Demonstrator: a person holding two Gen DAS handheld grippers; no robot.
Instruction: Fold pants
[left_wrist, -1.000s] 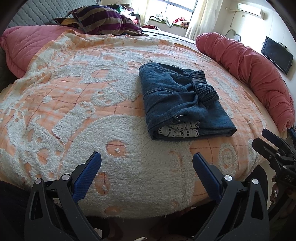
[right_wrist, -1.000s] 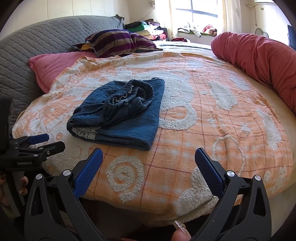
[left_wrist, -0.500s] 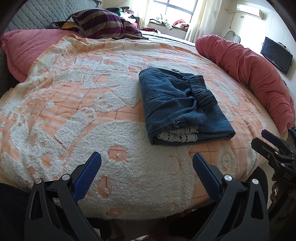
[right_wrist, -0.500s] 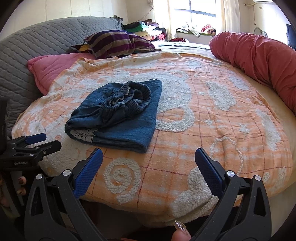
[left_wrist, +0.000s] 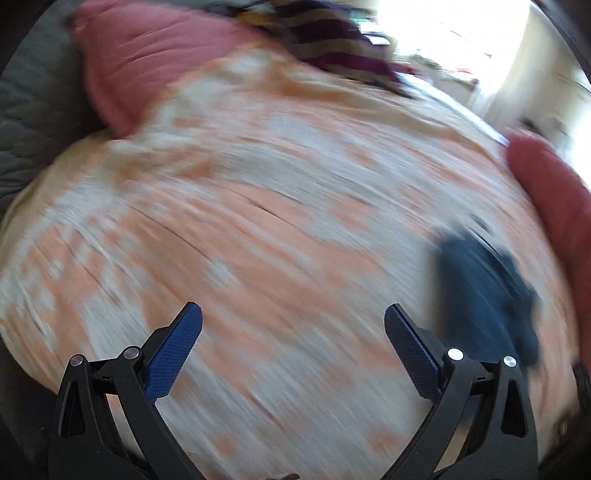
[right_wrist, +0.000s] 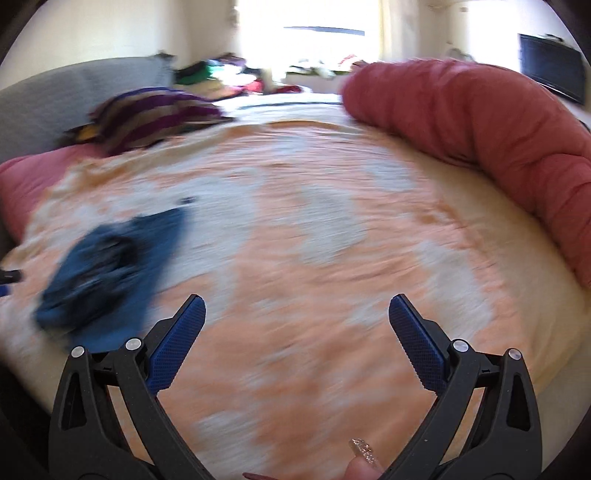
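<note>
Both views are smeared by motion. The folded blue denim pants (left_wrist: 484, 295) lie on the orange and white bedspread (left_wrist: 277, 229), at the right side of the left wrist view. In the right wrist view the pants (right_wrist: 107, 269) sit at the left on the same bedspread (right_wrist: 314, 258). My left gripper (left_wrist: 293, 325) is open over bare bedspread, well left of the pants, with nothing between its fingers. My right gripper (right_wrist: 297, 317) is open too, right of the pants and holding nothing.
A long red bolster (right_wrist: 480, 140) curves along the bed's right edge. A pink pillow (left_wrist: 147, 62) and a striped cushion (right_wrist: 155, 114) lie at the head, by a grey quilted headboard (right_wrist: 74, 96). A fingertip with a glittery nail (right_wrist: 364, 452) shows at the bottom.
Both grippers have swung outward fast, the left to the left and the right to the right. The pants have slid from the middle of each view to its side. Both stay open.
</note>
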